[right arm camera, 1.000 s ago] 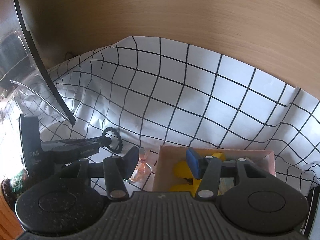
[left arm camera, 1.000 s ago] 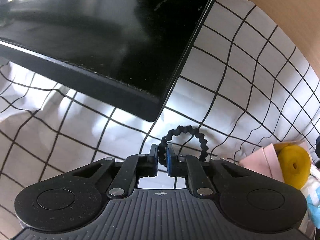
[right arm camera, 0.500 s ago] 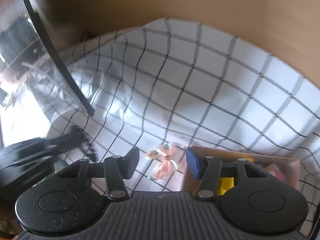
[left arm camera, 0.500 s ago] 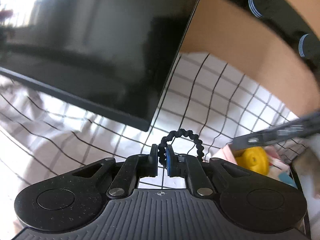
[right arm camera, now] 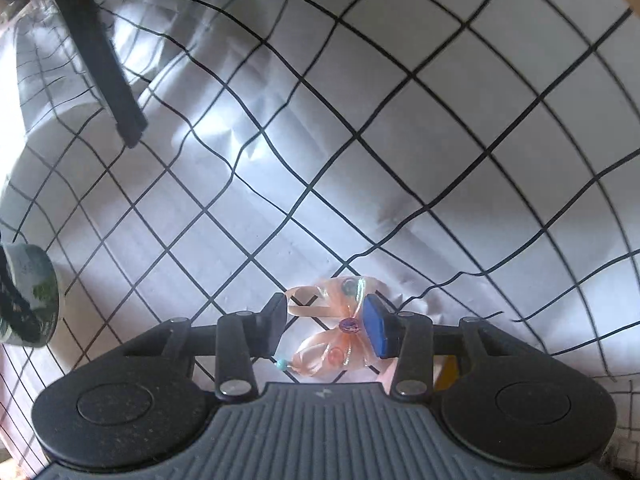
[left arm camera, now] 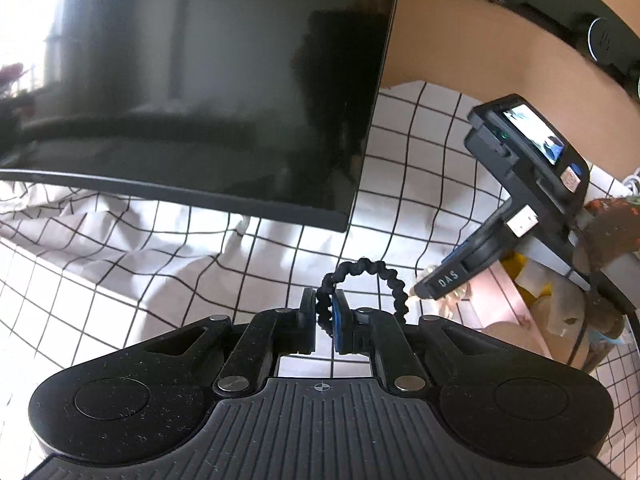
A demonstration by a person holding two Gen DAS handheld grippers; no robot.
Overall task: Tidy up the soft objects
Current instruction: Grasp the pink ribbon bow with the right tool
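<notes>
Left gripper pinches black hair tie; right gripper, just closing, straddles pink bow

A dark monitor is standing over the white grid-patterned cloth, which is lying rumpled beneath it. A wooden surface is showing past the cloth's far edge.

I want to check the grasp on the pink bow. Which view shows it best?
The right wrist view: the pink bow lies on the cloth between the right gripper pads. The left wrist view shows only a sliver behind that gripper.
</notes>
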